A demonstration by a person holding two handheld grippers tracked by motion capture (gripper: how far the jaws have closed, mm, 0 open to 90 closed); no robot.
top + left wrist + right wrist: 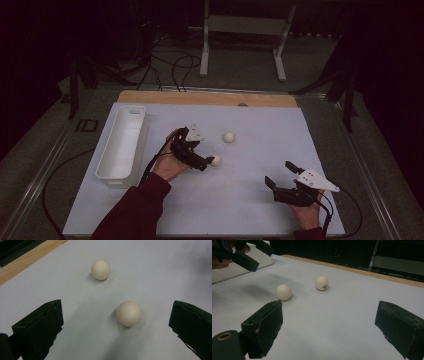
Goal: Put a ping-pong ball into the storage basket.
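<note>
our left gripper (117, 322) hovers spread wide around the near ball (129, 313); our right gripper (329, 327) gapes, unloaded, near the table (250, 210) edge.

2 cream-white balls rest on the pale sheet, well apart from each other. The near ball (216, 160) (129, 313) (283, 292) is smooth, matte and unmarked, and lies near the sheet's middle. The far ball (229, 137) (100, 270) (322, 283) lies farther toward the wooden edge and carries a small dark mark on one side.
</note>
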